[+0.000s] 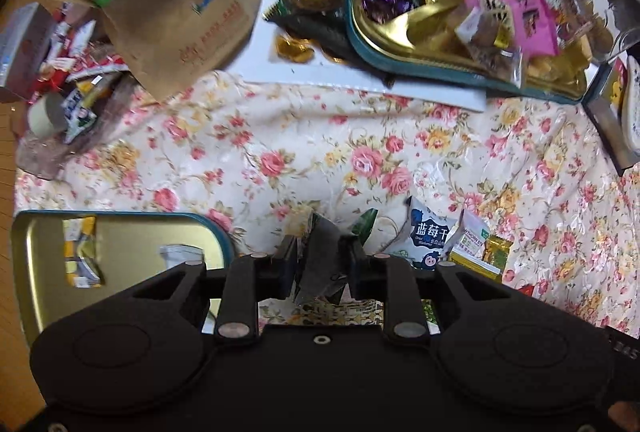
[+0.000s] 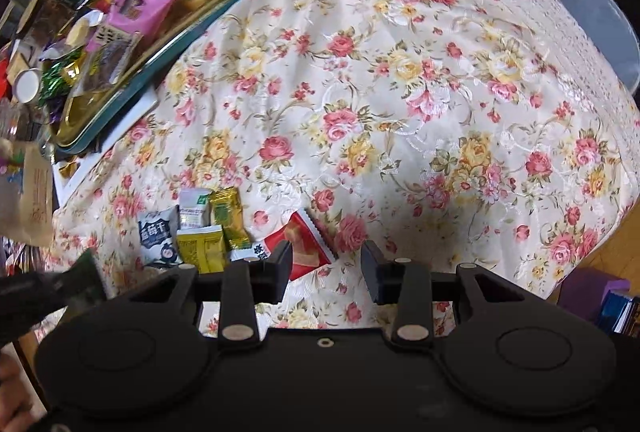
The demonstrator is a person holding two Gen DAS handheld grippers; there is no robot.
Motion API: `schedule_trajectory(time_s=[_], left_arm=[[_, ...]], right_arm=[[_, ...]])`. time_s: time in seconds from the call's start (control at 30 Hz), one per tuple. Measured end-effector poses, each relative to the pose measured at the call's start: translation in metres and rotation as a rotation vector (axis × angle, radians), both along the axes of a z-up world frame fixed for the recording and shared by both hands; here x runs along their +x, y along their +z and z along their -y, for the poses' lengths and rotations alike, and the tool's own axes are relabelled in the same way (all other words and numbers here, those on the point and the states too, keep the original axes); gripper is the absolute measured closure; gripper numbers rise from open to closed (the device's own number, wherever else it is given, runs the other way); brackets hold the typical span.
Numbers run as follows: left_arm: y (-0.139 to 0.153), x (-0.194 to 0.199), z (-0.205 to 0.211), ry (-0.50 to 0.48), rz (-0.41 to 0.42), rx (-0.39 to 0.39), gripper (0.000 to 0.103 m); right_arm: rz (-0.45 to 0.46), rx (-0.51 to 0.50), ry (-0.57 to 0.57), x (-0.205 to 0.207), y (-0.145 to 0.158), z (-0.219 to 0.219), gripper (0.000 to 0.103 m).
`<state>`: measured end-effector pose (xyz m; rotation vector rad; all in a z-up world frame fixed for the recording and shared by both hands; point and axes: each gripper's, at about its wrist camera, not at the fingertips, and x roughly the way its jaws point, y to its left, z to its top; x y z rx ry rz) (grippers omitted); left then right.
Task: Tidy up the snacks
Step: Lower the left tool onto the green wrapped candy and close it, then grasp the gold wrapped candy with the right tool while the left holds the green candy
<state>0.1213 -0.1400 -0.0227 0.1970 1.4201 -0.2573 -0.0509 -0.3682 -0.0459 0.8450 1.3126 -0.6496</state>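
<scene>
A dark green snack packet [image 1: 320, 256] is pinched by one edge in the left tool [image 1: 319, 252] above the floral bench [image 1: 320, 152], so it could be dropped before the gold tin [image 1: 120, 232] is reached, while the right tool [image 2: 326, 264] hangs open and empty beside the red packet [image 2: 304, 244].

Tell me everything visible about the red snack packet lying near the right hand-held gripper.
The red snack packet is a small flat pouch of glossy film with zigzag sealed edges and a picture of pale food on its face. It lies tilted on the floral tablecloth, unopened as far as visible. Its left part is hidden behind the gripper's left finger; the packet is not gripped.
</scene>
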Motion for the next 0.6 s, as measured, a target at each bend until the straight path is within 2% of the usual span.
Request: schedule_trajectory(time_s=[0.17,0.47,0.6], left_arm=[[0.024,-0.003,-0.006,0.019,0.048,0.010,0.070],[0.045,-0.003,-0.027,0.060,0.057,-0.033,0.070],[0.047,0.000,-0.035,0.075,0.047,-0.053,0.070]], right_arm=[[-0.027,0.014,0.021,0.010,-0.012,-0.010,0.062],[-0.013,-0.020,0.154,0.034,-0.020,-0.051,0.062],[0.004,0.008,0.155,0.045,-0.023,-0.057,0.062]])
